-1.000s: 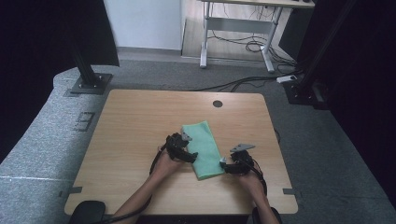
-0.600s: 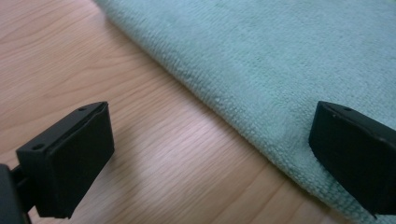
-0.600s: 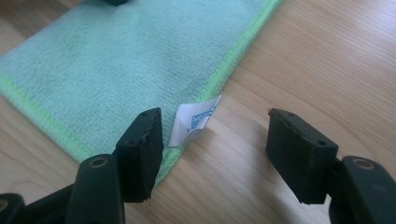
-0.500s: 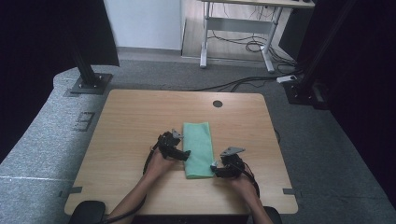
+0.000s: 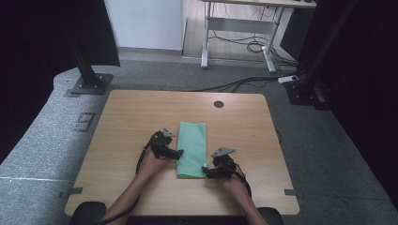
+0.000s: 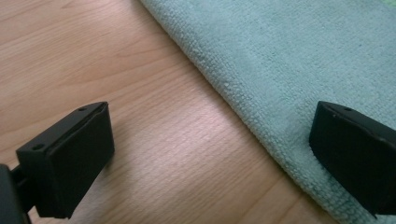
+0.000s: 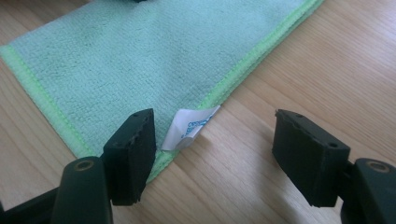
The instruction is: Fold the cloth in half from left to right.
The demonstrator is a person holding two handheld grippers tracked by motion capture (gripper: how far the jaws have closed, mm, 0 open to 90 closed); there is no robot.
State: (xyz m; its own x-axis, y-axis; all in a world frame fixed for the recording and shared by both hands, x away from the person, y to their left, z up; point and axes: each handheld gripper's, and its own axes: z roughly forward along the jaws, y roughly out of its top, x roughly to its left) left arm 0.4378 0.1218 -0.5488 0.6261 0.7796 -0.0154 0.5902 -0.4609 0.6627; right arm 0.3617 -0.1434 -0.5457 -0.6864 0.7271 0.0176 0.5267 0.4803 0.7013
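On the table (image 5: pixel 141 117), folded green cloth (image 5: pixel 192 145) lies flat; left gripper (image 5: pixel 178 153) at nine o'clock, right gripper (image 5: pixel 205 170) at five, jaws apart and just widening, another fold likely left.

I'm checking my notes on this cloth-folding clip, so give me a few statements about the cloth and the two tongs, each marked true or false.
1. The green cloth lies folded into a long strip on the wooden table. True.
2. The right tongs are clamped on the cloth's corner. False: their jaws stand apart, the corner and its white label lying between them unpressed.
3. The left tongs are open over the cloth's long edge. True.
4. The cloth hangs over the table's edge. False: it lies wholly on the tabletop.
5. A round hole sits in the table beyond the cloth. True.
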